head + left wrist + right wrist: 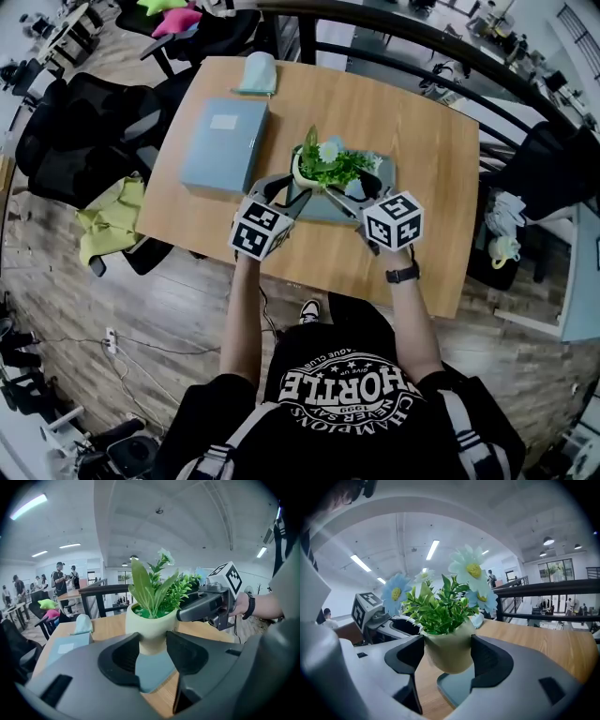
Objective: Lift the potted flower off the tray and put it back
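The potted flower (326,169) stood upright, its long axis vertical and its stems pointing up, over the grey tray (454,691) at the middle of the table (422,187). The left gripper (289,190) and the right gripper (361,194) each clamped the cream pot from the near side, jaws partly spread around it. Only the right gripper view showed the pot's base clear of the tray. In the left gripper view the jaws hid the base, and in the head view the leaves covered it.

floor: wood planks (169,319) | furniture: wooden table (412,131), black office chairs (84,141) | edge: black railing (103,588) | light: ceiling strip lights (28,506), pretty bright
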Motion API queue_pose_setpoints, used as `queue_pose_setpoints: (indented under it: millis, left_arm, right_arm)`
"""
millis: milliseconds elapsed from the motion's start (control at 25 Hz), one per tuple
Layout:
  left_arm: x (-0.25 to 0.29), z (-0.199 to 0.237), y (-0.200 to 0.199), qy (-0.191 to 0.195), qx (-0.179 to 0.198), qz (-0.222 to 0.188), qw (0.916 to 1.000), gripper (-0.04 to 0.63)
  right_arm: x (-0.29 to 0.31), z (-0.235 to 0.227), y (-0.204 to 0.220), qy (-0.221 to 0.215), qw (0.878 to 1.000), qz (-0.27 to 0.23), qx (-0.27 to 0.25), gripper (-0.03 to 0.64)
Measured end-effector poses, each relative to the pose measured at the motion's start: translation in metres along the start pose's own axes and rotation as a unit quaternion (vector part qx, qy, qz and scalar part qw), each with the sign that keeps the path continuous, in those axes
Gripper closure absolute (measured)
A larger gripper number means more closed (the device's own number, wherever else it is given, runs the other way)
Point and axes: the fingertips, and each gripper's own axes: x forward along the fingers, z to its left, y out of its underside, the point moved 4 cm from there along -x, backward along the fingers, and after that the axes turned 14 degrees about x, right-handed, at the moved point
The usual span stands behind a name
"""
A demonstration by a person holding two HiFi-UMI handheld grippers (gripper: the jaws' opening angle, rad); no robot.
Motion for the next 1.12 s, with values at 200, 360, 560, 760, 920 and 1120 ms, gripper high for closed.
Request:
queue_pose_setpoints:
  millis: [200, 360, 560, 760, 920, 1120]
  left_arm:
    - [0.030, 0.020, 0.014, -0.002, 0.002, 0.011, 0.9999, 0.399]
    - [0.052, 0.032, 0.028, -0.002, 0.011, 0.030, 0.9995, 0.399]
    - [0.077, 0.046, 0.051, -0.004, -0.004, 0.026, 0.9997, 0.400]
    - [0.098, 0.052, 0.075, 0.000, -0.011, 0.035, 0.9993, 0.400]
    - [0.116, 0.056, 0.093, 0.004, -0.015, 0.035, 0.9993, 0.399]
    - [0.131, 0.057, 0.113, 0.004, -0.029, 0.036, 0.9989, 0.399]
  right_arm:
    - [0.027, -0.031, 0.002, -0.006, 1.000, 0.018, 0.005, 0.288]
    - [0.048, -0.055, 0.008, -0.012, 1.000, 0.025, 0.013, 0.290]
    - [0.077, -0.079, 0.019, -0.012, 0.999, 0.037, 0.014, 0.290]
    - [0.096, -0.099, 0.035, -0.012, 0.998, 0.054, 0.022, 0.290]
    - [0.111, -0.115, 0.048, -0.008, 0.998, 0.059, 0.026, 0.290]
    - [0.123, -0.129, 0.063, -0.005, 0.998, 0.064, 0.025, 0.290]
